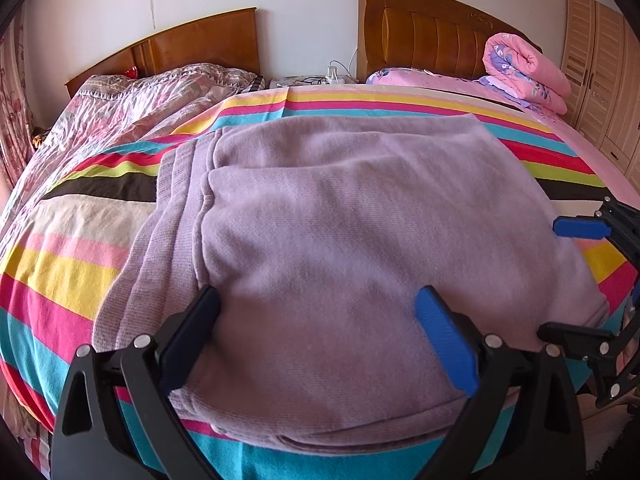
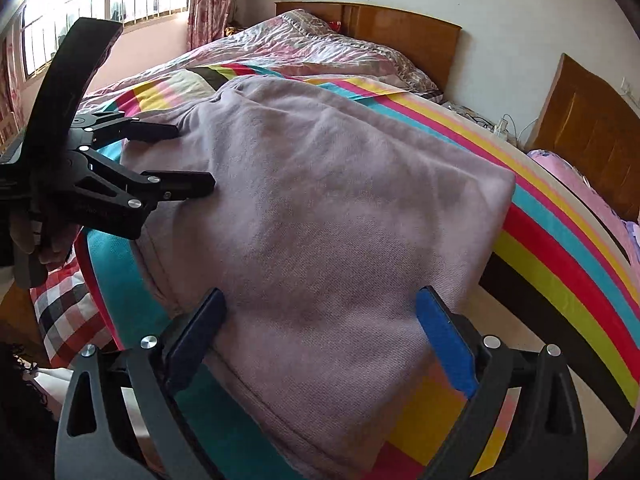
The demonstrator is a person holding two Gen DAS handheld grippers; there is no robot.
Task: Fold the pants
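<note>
The lilac knit pants (image 1: 360,232) lie folded into a thick rectangle on the striped bedsheet (image 1: 60,264); they also fill the right wrist view (image 2: 320,208). My left gripper (image 1: 318,304) is open, its fingers spread over the near edge of the folded pants. It shows at the left of the right wrist view (image 2: 196,158). My right gripper (image 2: 320,308) is open over the pants' near right corner, and it shows at the right edge of the left wrist view (image 1: 568,276). Neither holds cloth.
Two beds stand side by side with wooden headboards (image 1: 432,28). A rolled pink quilt (image 1: 524,72) lies at the far right, a crumpled floral duvet (image 1: 132,104) at the far left. A wardrobe (image 1: 600,60) stands on the right. A window (image 2: 100,0) is beyond the left bed.
</note>
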